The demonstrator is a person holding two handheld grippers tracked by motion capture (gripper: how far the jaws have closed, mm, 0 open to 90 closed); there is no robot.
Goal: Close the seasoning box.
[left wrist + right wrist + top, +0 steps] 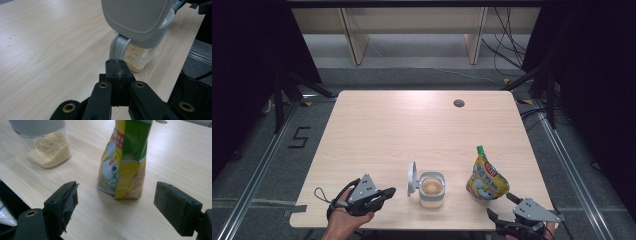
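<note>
- Two hand-held grippers sit at the near edge of the bench (377,120), one on each side of a clear jar (432,190), the landmark for what follows.
- Left of the jar, the left gripper (388,192) is held in a hand (343,222); it points toward the jar's hinge side, close to it but apart from it.
- Its fingers (117,72) are pressed flat together with nothing between them; seen from the left gripper view, they stop just short of the jar's grey hinge.
- Right of the jar and nearer the bench edge, the right gripper (501,206) points toward a yellow pouch (487,179).
- Its fingers (68,192) stand wide apart and hold nothing; in the right gripper view the pouch's foot lies ahead of the gap, touching neither pad.
- At the middle of the near edge stands the jar itself, upright, with pale grainy contents filling its lower part.
- Its grey lid (412,178) is swung open and stands up on the jar's left side, still attached at the hinge.
- Just right of the jar, apart from it, the pouch stands upright on its base, leaning slightly, with a green cap (480,149) at the top.
- Far beyond the jar, toward the back right of the bench, is a small round hole (458,103).
</note>
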